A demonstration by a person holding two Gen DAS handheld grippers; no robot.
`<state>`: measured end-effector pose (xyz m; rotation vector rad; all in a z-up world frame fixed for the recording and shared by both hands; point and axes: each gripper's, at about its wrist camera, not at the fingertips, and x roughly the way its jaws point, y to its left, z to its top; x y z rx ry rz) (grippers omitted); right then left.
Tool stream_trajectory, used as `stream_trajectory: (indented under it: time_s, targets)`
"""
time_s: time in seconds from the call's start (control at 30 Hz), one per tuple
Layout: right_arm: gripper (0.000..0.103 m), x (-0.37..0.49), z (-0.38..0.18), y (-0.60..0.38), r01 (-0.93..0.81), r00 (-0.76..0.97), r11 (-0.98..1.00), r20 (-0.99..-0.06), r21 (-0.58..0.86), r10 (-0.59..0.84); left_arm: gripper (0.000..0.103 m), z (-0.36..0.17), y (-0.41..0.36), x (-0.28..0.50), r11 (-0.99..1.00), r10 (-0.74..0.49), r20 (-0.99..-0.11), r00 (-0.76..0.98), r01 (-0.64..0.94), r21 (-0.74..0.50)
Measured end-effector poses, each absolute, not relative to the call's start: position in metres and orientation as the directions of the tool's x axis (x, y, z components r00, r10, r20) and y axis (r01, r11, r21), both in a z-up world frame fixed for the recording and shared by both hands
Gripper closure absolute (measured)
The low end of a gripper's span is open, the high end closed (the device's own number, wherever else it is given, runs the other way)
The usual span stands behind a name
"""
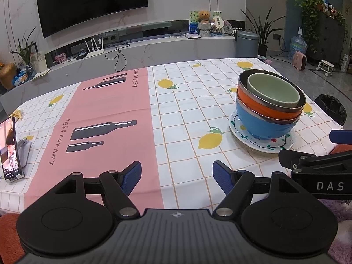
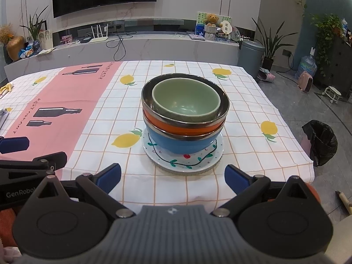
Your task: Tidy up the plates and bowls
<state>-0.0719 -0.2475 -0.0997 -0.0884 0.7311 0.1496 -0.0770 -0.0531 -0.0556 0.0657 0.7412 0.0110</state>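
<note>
A: Both tools seen released, nothing betw. the pads: left tool (image 1: 177,178), right tool (image 2: 172,177).
B: Stack?
A: Green bowl (image 2: 186,102) nested in orange bowl (image 2: 184,127), that in blue bowl (image 2: 182,143), all set on painted plate (image 2: 183,160). Found at 12 o'clock from right tool, 2 o'clock from left, on desk (image 2: 253,118).

Even indoor light, sharp, fisheye-bent edges.

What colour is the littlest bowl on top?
Pale green; the small bowl shows best in the right wrist view.
</note>
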Motion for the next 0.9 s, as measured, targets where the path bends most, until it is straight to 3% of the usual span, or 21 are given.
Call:
stream_trajectory:
  time_s: [0.43,0.9]
  targets:
    - [0.004,-0.0711,-0.1014,-0.2506,-0.145,0.728,0.989,-0.68,-0.018,0.094,0.02,-0.0553,-0.0549,-0.0779,0.997,-0.039,-0.663,0.747,0.072,0.022]
    - [0.004,-0.0715,-0.1014,-0.2506,-0.146,0.725,0.989,-0.683,-0.023,0.091,0.021,-0.0546,-0.0518,-0.0798,0.998,-0.038,-0.659,0.752,0.059,0.01]
